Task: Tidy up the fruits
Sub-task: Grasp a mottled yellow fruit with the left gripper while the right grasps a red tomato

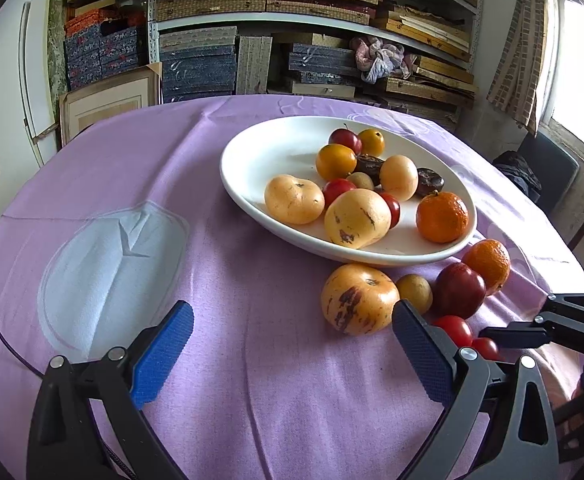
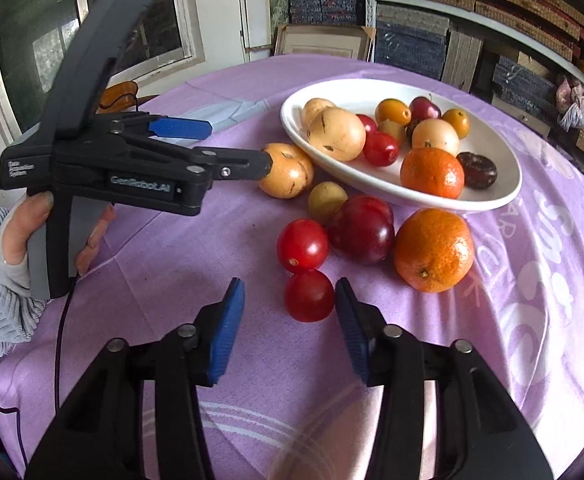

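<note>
While its ribbed blue pads stand apart, the right claw (image 2: 289, 312) flanks a glossy cherry tomato (image 2: 309, 295) on the lilac-clothed worktop (image 2: 171, 280); the left claw (image 1: 292, 344) gapes empty; beyond, a smooth oval white dish (image 2: 488, 196).

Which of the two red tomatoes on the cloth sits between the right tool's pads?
The nearer tomato, between the right tool's pads; the other tomato lies farther off, beside the plum.

a lilac tablecloth (image 1: 251, 360) covers the round table. shelves of patterned boxes (image 1: 211, 56) stand beyond its far edge. a framed picture (image 1: 107, 100) leans beside them.
</note>
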A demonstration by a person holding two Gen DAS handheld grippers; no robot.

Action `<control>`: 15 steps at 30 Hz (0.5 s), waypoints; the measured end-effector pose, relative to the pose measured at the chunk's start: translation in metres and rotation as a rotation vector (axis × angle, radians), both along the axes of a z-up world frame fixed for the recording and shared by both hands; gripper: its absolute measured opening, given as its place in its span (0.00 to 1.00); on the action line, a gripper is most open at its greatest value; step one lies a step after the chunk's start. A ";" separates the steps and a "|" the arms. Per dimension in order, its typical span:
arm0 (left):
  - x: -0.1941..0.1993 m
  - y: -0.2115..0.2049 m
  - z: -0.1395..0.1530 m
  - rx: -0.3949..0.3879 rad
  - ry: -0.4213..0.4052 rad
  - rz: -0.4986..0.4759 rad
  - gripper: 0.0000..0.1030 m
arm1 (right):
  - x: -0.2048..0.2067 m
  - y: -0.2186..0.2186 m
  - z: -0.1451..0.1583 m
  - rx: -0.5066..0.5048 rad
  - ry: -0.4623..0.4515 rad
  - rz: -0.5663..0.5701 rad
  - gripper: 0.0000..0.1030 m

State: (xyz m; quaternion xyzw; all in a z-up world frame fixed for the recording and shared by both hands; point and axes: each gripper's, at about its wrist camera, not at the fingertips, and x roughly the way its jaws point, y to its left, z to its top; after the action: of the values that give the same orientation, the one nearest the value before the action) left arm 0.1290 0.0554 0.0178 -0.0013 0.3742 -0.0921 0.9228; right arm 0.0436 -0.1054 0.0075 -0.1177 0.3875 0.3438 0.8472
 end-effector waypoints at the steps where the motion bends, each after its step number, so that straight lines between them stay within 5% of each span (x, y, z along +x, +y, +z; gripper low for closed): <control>1: 0.000 -0.001 0.000 -0.002 0.005 -0.005 0.97 | 0.001 -0.001 -0.001 0.005 0.008 -0.002 0.36; 2: -0.001 -0.002 -0.001 -0.001 0.007 -0.011 0.97 | 0.003 -0.001 -0.002 0.012 0.021 -0.003 0.24; 15: 0.002 -0.027 -0.002 0.091 -0.004 -0.060 0.97 | -0.004 -0.017 -0.006 0.034 0.059 0.001 0.24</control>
State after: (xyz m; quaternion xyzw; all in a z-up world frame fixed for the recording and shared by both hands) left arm 0.1306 0.0281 0.0159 0.0523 0.3760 -0.1027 0.9194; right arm 0.0399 -0.1229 0.0011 -0.0931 0.4065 0.3542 0.8370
